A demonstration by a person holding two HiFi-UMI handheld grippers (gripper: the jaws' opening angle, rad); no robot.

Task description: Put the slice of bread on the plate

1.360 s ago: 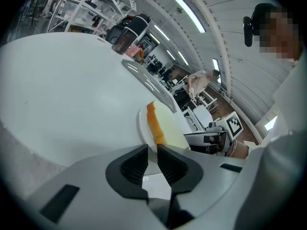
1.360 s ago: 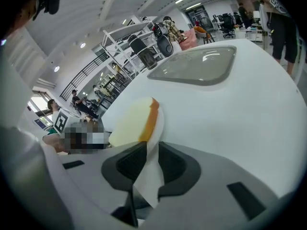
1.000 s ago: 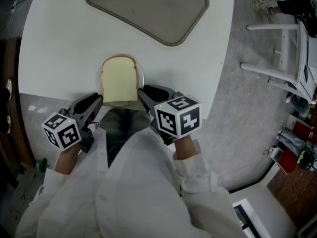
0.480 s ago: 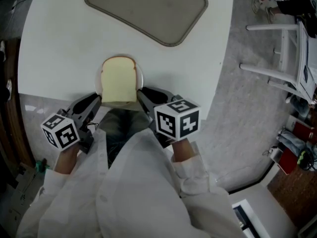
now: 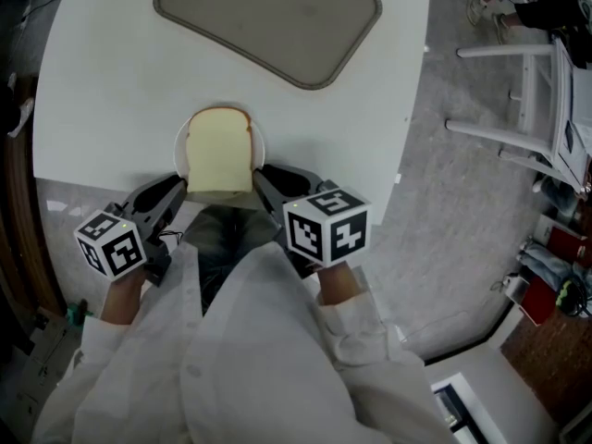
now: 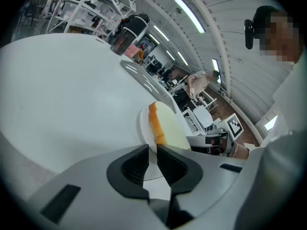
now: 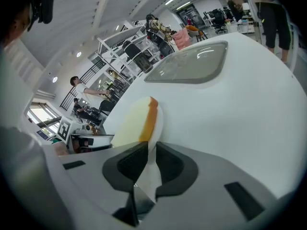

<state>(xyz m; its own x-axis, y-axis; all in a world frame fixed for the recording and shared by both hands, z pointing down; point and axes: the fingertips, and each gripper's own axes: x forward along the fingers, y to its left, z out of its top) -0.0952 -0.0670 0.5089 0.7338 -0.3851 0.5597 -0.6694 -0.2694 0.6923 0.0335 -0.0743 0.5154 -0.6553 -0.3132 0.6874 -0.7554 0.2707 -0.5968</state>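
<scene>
A pale slice of bread (image 5: 219,149) with a tan crust lies flat on a small white plate (image 5: 178,142) near the front edge of the white table (image 5: 111,81). My left gripper (image 5: 178,189) is just off the table edge at the plate's near left, jaws shut with nothing in them. At the plate's near right is my right gripper (image 5: 263,175), also shut and holding nothing. The left gripper view has the bread (image 6: 167,128) and plate (image 6: 144,123) just beyond my left gripper (image 6: 152,150). The right gripper view shows the bread (image 7: 135,121) ahead of my right gripper (image 7: 152,147).
A grey rounded tray (image 5: 268,17) lies on the far part of the table; it shows as the tray (image 7: 189,63) in the right gripper view. A white chair frame (image 5: 527,91) stands on the floor to the right. My white sleeves fill the lower head view.
Almost nothing: both grippers have drifted slightly back toward me. The bread stays on the plate.
</scene>
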